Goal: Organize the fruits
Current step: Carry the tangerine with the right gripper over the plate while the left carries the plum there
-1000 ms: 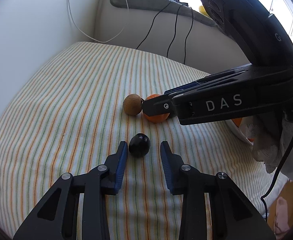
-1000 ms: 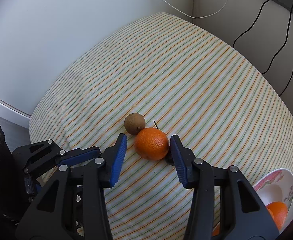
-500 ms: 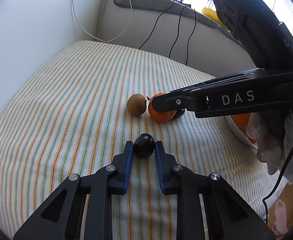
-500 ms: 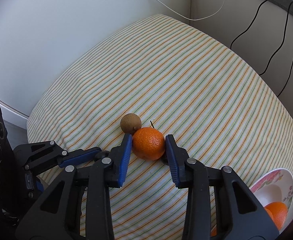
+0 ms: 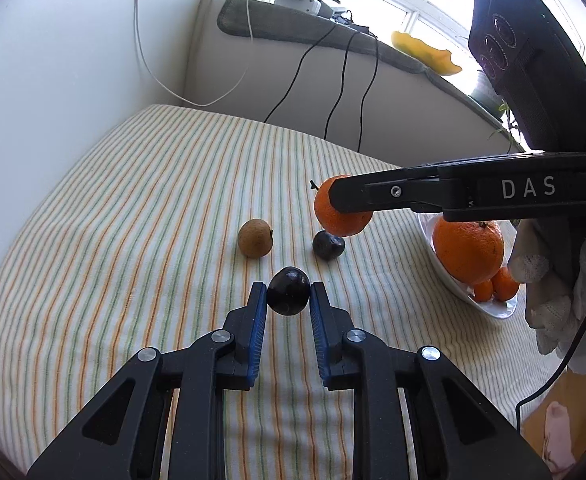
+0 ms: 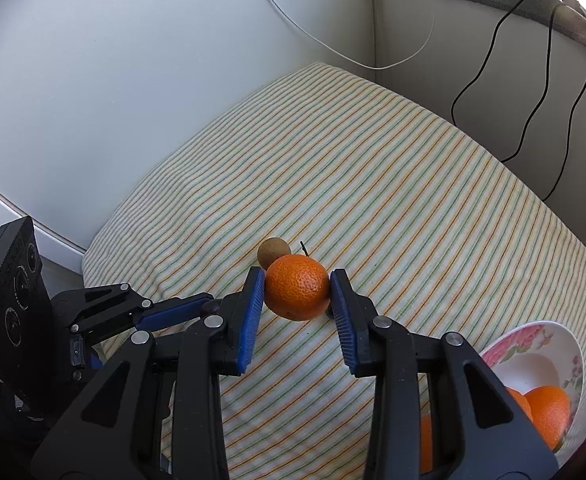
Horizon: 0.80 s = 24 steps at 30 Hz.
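Note:
My left gripper (image 5: 287, 298) is shut on a dark plum (image 5: 288, 290) just above the striped cloth. My right gripper (image 6: 297, 286) is shut on an orange (image 6: 297, 292) and holds it off the cloth; the orange also shows in the left wrist view (image 5: 339, 216), raised. A brown kiwi (image 5: 255, 237) and a second dark plum (image 5: 328, 245) lie on the cloth beyond my left gripper. The kiwi (image 6: 272, 249) peeks out behind the held orange. A white flowered bowl (image 5: 489, 308) at the right holds a large orange (image 5: 468, 250) and small ones.
The striped cloth (image 5: 153, 200) covers a rounded table against a white wall. Black and white cables (image 5: 335, 92) hang at the back. A gloved hand (image 5: 553, 280) holds the right gripper. The bowl (image 6: 533, 356) sits at the lower right of the right wrist view.
My left gripper closed on the dark plum. My right gripper closed on the orange and lifted it, uncovering the second plum behind it.

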Motion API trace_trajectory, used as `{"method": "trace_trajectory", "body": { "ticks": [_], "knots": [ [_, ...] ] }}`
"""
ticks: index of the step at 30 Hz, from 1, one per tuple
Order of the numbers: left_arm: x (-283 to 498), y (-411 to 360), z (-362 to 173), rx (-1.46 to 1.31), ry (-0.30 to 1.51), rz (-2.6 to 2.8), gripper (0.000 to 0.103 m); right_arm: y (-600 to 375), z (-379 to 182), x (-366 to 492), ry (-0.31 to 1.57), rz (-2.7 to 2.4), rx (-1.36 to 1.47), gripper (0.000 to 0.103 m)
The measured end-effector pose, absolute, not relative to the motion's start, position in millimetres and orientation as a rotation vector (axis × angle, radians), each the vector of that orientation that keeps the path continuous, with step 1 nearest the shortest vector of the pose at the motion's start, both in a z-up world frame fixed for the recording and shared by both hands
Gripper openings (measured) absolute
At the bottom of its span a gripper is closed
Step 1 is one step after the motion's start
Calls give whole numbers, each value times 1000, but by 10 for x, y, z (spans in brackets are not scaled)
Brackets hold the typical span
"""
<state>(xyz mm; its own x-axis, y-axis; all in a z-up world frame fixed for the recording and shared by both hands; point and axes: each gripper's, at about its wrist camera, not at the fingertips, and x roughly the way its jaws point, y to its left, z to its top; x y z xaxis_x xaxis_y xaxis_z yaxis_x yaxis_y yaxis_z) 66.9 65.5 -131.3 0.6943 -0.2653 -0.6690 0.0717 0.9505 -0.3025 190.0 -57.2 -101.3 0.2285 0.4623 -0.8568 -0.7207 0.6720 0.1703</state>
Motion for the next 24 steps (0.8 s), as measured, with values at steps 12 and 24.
{"method": "trace_trajectory", "body": {
  "ticks": [12, 24],
  "knots": [
    [784, 335, -1035, -234, 743, -272, 20, -1315, -498, 1872, 956, 781, -179, 35],
    [1048, -27, -788, -241, 716, -380, 20, -2049, -355, 1896, 907, 669, -125, 35]
  ]
}}
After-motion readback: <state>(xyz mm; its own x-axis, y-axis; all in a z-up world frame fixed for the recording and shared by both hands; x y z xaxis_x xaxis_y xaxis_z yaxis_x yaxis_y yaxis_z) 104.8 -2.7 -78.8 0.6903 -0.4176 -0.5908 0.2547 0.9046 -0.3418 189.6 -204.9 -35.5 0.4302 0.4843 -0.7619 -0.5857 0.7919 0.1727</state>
